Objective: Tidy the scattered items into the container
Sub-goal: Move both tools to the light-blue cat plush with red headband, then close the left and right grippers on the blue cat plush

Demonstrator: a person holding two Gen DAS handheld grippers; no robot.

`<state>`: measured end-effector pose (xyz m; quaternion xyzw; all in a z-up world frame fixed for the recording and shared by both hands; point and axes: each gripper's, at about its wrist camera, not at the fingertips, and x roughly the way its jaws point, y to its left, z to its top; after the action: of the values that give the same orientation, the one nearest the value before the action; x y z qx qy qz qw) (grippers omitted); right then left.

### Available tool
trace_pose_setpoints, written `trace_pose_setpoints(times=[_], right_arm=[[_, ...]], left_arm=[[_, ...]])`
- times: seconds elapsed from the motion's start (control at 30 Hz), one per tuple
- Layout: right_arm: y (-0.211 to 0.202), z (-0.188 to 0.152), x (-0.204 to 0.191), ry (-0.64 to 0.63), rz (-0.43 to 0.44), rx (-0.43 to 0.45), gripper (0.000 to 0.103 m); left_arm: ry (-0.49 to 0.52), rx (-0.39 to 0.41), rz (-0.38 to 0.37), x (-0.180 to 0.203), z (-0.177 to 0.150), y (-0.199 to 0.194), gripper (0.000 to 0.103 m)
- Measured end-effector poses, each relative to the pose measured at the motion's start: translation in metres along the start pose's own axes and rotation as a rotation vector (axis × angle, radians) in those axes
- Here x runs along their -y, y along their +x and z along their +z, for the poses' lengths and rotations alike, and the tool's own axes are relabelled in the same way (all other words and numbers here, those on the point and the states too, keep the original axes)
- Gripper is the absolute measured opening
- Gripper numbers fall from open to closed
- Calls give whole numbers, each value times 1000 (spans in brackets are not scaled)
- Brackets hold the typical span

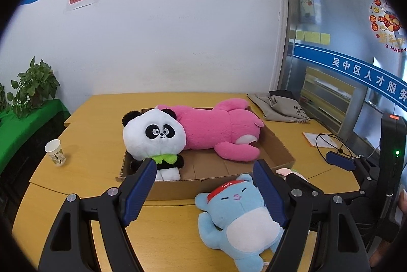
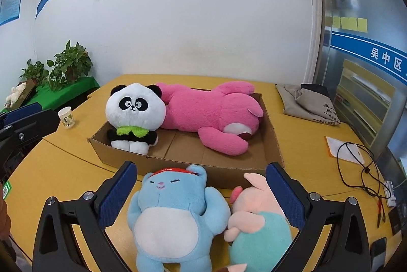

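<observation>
A shallow cardboard box (image 1: pixel 282 145) (image 2: pixel 269 145) holds a panda plush (image 1: pixel 152 134) (image 2: pixel 134 109) and a big pink plush (image 1: pixel 218 129) (image 2: pixel 211 114). A blue bear plush (image 1: pixel 239 218) (image 2: pixel 170 216) lies on its back on the table in front of the box. A pink pig plush in teal (image 2: pixel 257 228) lies to its right. My left gripper (image 1: pixel 203 190) is open above the table, its right finger over the blue bear. My right gripper (image 2: pixel 201 195) is open, with both loose plushes between its fingers. The right gripper also shows at the right of the left wrist view (image 1: pixel 340 161).
A paper cup (image 1: pixel 55 152) (image 2: pixel 66 117) stands on the yellow table (image 1: pixel 84 119) to the left of the box. A grey cloth bag (image 1: pixel 279 106) (image 2: pixel 310 101) lies back right. A black cable (image 2: pixel 356 165) and paper lie at the right. Potted plants (image 2: pixel 63 66) stand at the left.
</observation>
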<state>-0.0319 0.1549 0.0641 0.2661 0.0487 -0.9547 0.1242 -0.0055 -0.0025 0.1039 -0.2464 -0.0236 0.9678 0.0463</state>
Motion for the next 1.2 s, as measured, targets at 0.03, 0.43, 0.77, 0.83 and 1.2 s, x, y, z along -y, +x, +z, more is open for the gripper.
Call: trace_pose_setpoints(times=[0.03, 0.43, 0.77, 0.83, 1.2], right_arm=[[-2, 0, 3, 7, 1, 2, 103], [24, -18, 34, 53, 73, -47, 103], [41, -65, -24, -239, 315, -82, 103], [46, -73, -38, -291, 324, -80, 103], [89, -118, -64, -422, 211, -107, 103]], left_arm=[[1, -3, -3, 2, 0, 1, 78], [-89, -145, -71, -3, -25, 45, 78], [-192, -337, -214, -3, -52, 105, 78], [-216, -372, -237, -3, -60, 115, 78], [-306, -509, -393, -7, -84, 170, 78]])
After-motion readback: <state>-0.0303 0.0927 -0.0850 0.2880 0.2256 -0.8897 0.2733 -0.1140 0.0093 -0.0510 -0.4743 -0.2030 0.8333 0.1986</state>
